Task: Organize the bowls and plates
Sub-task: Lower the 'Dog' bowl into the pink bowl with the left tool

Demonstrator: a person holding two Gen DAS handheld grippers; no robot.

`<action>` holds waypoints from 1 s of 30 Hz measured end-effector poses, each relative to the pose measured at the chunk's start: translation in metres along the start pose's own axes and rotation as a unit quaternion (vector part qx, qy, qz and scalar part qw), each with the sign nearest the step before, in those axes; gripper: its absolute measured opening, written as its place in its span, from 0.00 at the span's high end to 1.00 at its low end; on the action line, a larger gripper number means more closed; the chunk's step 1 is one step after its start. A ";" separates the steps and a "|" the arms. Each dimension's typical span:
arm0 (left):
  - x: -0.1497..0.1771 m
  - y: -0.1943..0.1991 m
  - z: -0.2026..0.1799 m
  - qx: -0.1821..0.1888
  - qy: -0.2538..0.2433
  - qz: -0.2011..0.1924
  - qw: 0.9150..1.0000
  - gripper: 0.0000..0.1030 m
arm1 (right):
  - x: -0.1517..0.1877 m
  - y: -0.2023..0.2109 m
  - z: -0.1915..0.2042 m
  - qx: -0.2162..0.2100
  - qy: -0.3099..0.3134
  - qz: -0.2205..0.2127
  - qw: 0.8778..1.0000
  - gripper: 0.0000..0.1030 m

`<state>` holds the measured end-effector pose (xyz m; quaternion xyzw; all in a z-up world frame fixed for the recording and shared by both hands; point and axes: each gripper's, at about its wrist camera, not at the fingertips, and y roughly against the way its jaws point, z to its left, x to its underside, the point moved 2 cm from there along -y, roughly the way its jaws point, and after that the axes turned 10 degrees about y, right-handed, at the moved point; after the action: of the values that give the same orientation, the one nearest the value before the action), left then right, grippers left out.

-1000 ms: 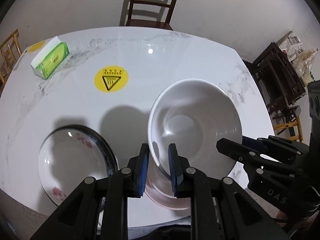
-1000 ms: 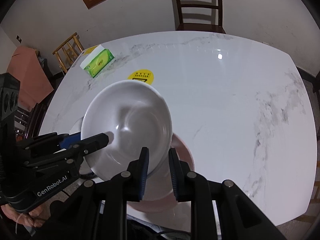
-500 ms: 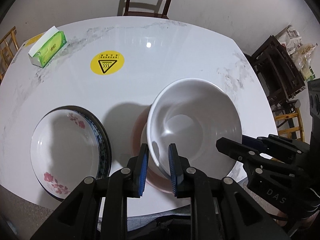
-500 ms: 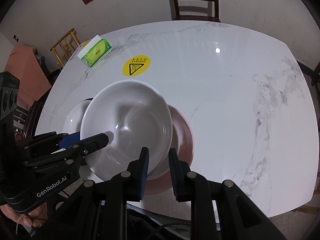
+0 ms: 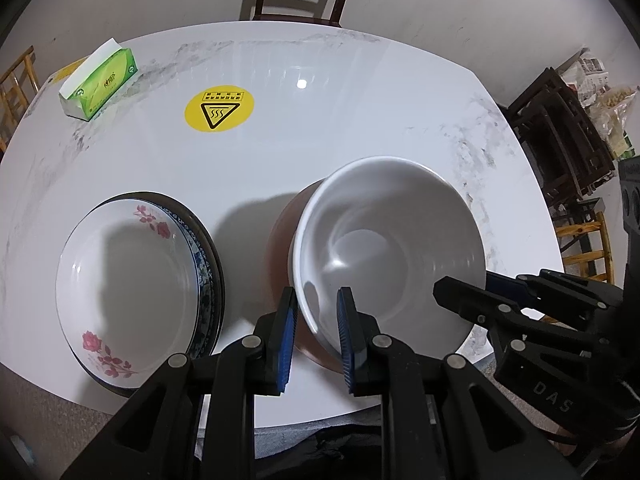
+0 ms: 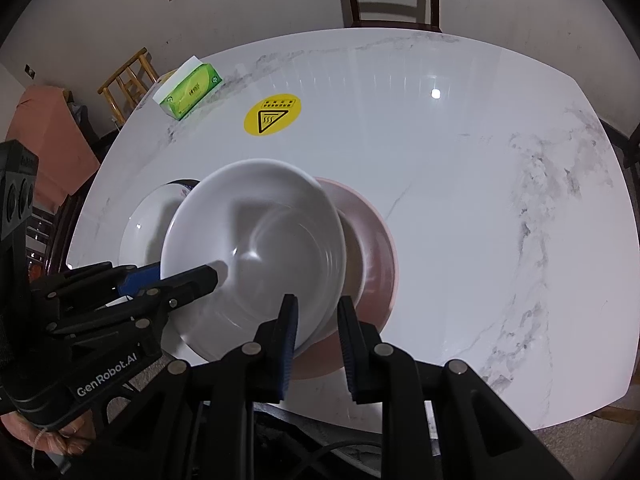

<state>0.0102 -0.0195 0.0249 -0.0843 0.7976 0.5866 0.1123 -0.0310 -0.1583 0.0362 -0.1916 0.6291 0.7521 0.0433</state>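
i hold the white bowl by its rim from two sides: the left gripper and the right gripper both have narrow jaws pinching the edge. it hangs just over the pink plate, near the table edge. if one pinch slips, i think the bowl tips and knocks the plate. the flowered bowl beside it could also be hit.
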 end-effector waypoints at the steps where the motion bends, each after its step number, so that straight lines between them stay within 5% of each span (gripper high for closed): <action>1: 0.000 -0.001 0.000 -0.001 0.000 -0.001 1.000 0.84 | 0.000 -0.001 0.000 -0.001 -0.001 0.001 1.000 0.80; 30: -0.002 -0.016 0.000 -0.010 0.003 0.011 1.000 0.84 | -0.004 -0.015 -0.007 -0.007 -0.009 0.011 1.000 0.79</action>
<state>0.0166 -0.0236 0.0111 -0.0785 0.7927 0.5958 0.1025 -0.0213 -0.1615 0.0223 -0.1787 0.6257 0.7583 0.0393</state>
